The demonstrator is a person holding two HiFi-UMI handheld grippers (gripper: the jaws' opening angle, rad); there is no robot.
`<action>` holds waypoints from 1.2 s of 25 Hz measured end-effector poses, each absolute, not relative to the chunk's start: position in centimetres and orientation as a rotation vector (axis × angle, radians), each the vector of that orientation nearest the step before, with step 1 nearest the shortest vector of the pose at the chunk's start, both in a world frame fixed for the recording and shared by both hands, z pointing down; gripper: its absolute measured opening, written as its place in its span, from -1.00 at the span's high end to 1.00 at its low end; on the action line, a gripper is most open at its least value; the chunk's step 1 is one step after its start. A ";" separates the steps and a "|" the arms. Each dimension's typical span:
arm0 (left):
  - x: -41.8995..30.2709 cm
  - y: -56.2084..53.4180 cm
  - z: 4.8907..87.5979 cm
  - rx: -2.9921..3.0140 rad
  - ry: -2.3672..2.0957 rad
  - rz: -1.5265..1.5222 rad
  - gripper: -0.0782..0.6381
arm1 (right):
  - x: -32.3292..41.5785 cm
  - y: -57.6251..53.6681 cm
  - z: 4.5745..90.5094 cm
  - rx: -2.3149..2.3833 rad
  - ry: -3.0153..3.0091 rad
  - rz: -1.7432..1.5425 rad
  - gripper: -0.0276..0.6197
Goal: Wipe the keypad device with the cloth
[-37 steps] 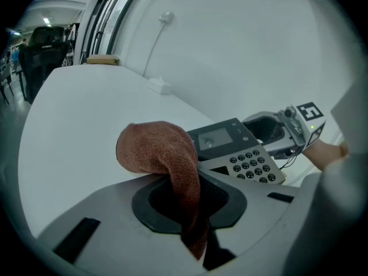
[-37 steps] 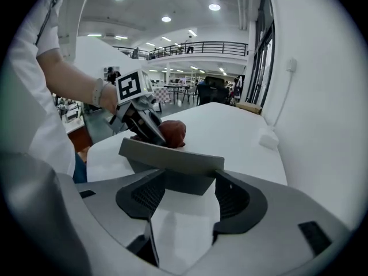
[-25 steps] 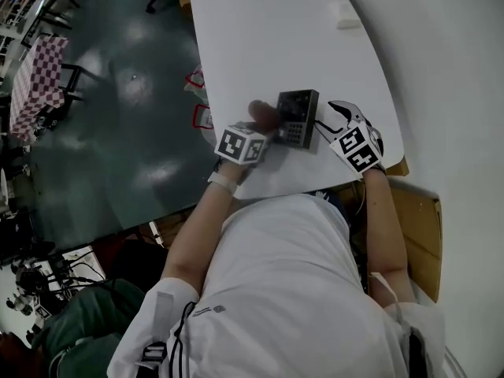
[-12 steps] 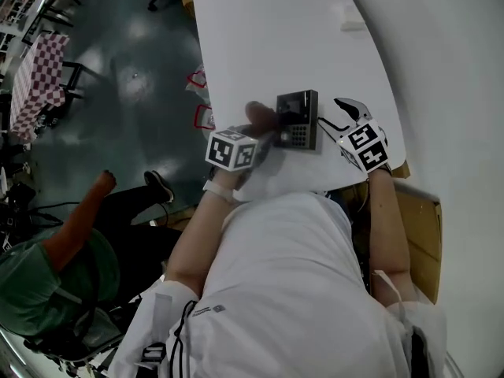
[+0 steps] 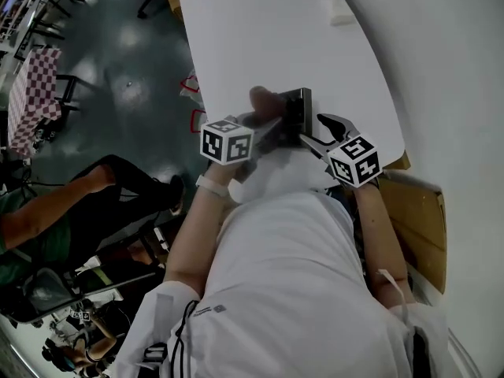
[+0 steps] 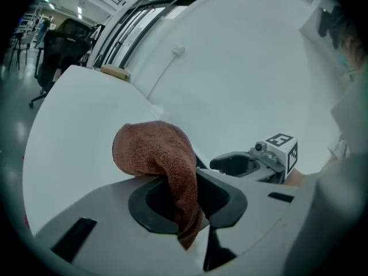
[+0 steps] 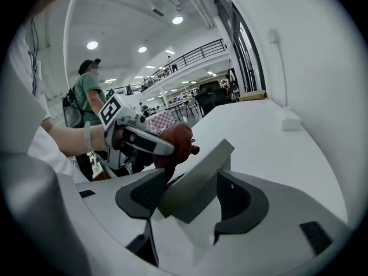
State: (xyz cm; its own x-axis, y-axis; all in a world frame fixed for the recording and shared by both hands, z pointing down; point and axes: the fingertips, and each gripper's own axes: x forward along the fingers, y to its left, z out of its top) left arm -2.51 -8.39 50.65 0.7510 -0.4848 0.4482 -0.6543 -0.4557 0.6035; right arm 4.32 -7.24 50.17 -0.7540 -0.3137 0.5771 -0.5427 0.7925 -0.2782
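Note:
The dark keypad device (image 5: 297,107) is tilted up off the white table (image 5: 252,30) near its front edge. My right gripper (image 5: 313,135) is shut on it; in the right gripper view its grey back (image 7: 195,180) fills the space between the jaws of the right gripper (image 7: 190,199). My left gripper (image 5: 256,128) is shut on a brown cloth (image 5: 264,101), which bunches above the jaws in the left gripper view (image 6: 158,154) and hangs down through the left gripper (image 6: 184,203). The cloth (image 7: 177,142) presses against the device's far side. The keypad face is hidden.
A small white block (image 5: 340,11) lies far back on the table, by the white wall. A cardboard box (image 5: 424,219) stands at my right. A person in green (image 5: 39,211) sits on the floor side to the left, near red-framed objects (image 5: 193,93) under the table edge.
The device lay flat with its keypad up; now my right gripper holds it tilted on edge. My left gripper has brought the cloth up against it. A person has moved in at the left.

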 end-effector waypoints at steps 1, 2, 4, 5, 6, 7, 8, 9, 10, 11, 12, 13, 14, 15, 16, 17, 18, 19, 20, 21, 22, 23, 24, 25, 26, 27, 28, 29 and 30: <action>-2.3 -8.8 50.3 2.158 -0.849 0.258 0.62 | 4.3 -7.1 50.3 0.637 -2.457 0.586 0.14; -2.0 -9.1 49.8 2.175 -0.840 0.238 0.62 | 4.2 -7.0 50.5 0.633 -2.452 0.574 0.14; -1.2 -9.7 48.8 2.199 -0.801 0.190 0.62 | 4.1 -6.7 50.6 0.627 -2.448 0.534 0.15; -0.8 -9.9 48.3 2.205 -0.777 0.172 0.62 | 4.0 -6.6 50.5 0.628 -2.444 0.501 0.15; -0.4 -10.1 48.0 2.209 -0.757 0.160 0.62 | 3.9 -6.5 50.4 0.633 -2.440 0.466 0.15; -0.1 -10.3 47.8 2.212 -0.742 0.155 0.62 | 3.8 -6.4 50.3 0.638 -2.434 0.437 0.15; 0.2 -10.5 47.7 2.214 -0.732 0.154 0.62 | 3.7 -6.4 50.3 0.642 -2.429 0.419 0.15; 0.5 -10.7 47.8 2.212 -0.725 0.156 0.62 | 3.7 -6.4 50.4 0.645 -2.426 0.412 0.15; 0.8 -10.9 48.0 2.208 -0.716 0.160 0.62 | 3.6 -6.4 50.5 0.647 -2.423 0.414 0.15; 1.1 -11.0 48.3 2.202 -0.704 0.164 0.62 | 3.5 -6.4 50.7 0.648 -2.421 0.419 0.15; 1.3 -11.0 48.5 2.197 -0.687 0.166 0.62 | 3.5 -6.4 50.7 0.649 -2.419 0.420 0.15; 1.6 -10.9 48.6 2.191 -0.667 0.164 0.62 | 3.4 -6.4 50.7 0.648 -2.417 0.415 0.15; 1.9 -10.9 48.6 2.184 -0.646 0.158 0.62 | 3.3 -6.4 50.7 0.646 -2.414 0.406 0.15; 2.2 -10.8 48.7 2.175 -0.626 0.151 0.62 | 3.2 -6.4 50.7 0.643 -2.412 0.396 0.15; 2.6 -10.8 48.9 2.166 -0.609 0.145 0.62 | 3.2 -6.4 50.7 0.639 -2.409 0.386 0.15; 2.9 -10.7 49.1 2.157 -0.594 0.144 0.62 | 3.2 -6.4 50.8 0.635 -2.406 0.379 0.15; 3.1 -10.6 49.4 2.151 -0.585 0.148 0.62 | 3.2 -6.3 50.8 0.631 -2.403 0.373 0.15; 3.3 -10.5 49.7 2.149 -0.583 0.153 0.63 | 3.2 -6.3 50.9 0.628 -2.400 0.371 0.15; 3.3 -10.5 49.9 2.149 -0.585 0.154 0.63 | 3.2 -6.3 51.0 0.626 -2.397 0.372 0.16; 3.4 -10.5 50.0 2.148 -0.588 0.150 0.63 | 3.2 -6.4 51.0 0.626 -2.394 0.375 0.16; 3.4 -10.5 50.0 2.144 -0.589 0.143 0.63 | 3.3 -6.4 51.0 0.626 -2.392 0.376 0.16; 3.3 -10.5 50.1 2.137 -0.589 0.136 0.63 | 3.3 -6.4 51.0 0.627 -2.390 0.378 0.16; 3.2 -10.5 50.3 2.128 -0.592 0.129 0.63 | 3.3 -6.4 51.0 0.629 -2.389 0.380 0.16; 3.0 -10.6 50.5 2.114 -0.597 0.122 0.63 | 3.3 -6.4 51.0 0.629 -2.388 0.381 0.16; 2.7 -10.6 50.8 2.097 -0.606 0.117 0.63 | 3.2 -6.4 51.0 0.629 -2.388 0.383 0.16; 2.3 -10.7 51.1 2.078 -0.620 0.113 0.63 | 3.1 -6.4 51.0 0.629 -2.389 0.385 0.16; 1.9 -10.8 51.5 2.059 -0.634 0.109 0.63 | 3.0 -6.4 51.0 0.629 -2.389 0.387 0.16; 1.5 -10.8 51.9 2.040 -0.645 0.102 0.63 | 3.0 -6.4 51.0 0.630 -2.389 0.389 0.16; 1.3 -10.9 52.1 2.022 -0.651 0.092 0.63 | 3.0 -6.4 51.0 0.631 -2.390 0.391 0.16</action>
